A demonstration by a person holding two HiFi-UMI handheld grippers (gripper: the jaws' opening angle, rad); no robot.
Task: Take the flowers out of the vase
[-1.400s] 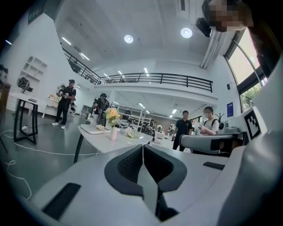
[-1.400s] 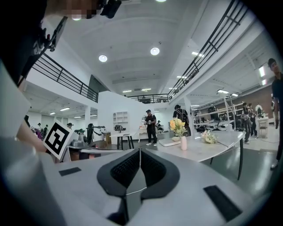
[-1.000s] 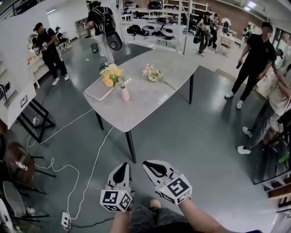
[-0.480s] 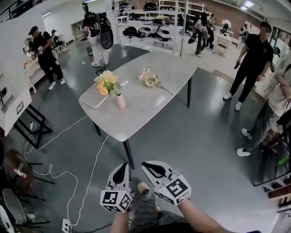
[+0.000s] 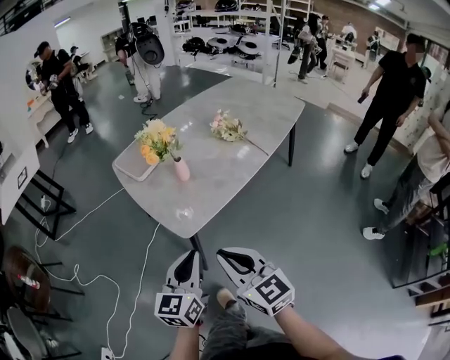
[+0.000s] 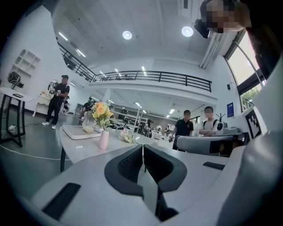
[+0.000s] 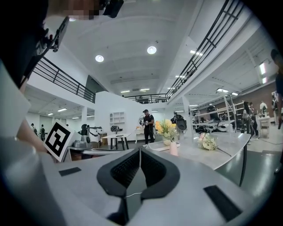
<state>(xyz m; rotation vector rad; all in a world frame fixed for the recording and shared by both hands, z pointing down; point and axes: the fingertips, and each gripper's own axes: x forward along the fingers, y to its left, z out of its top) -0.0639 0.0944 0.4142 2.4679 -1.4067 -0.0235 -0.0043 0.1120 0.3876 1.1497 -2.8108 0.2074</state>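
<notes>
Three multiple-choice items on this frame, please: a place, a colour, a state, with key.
1. Where does the loose pale pink bouquet lie?
A on the grey oval table
B on the floor
C on a chair
2. What colour is the small slim vase holding the yellow flowers?
A blue
B pink
C black
3. How do the left gripper and right gripper stand?
A both open
B both shut, empty
C gripping stems
1A: it rests on the tabletop. 2B: its body is pink. 3B: each pair of jaws meets on nothing.

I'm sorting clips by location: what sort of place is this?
Probably a large open robotics lab or workshop hall: equipment racks at the back, a mezzanine railing overhead, and power cables trailing across the floor beside the grey table.
</notes>
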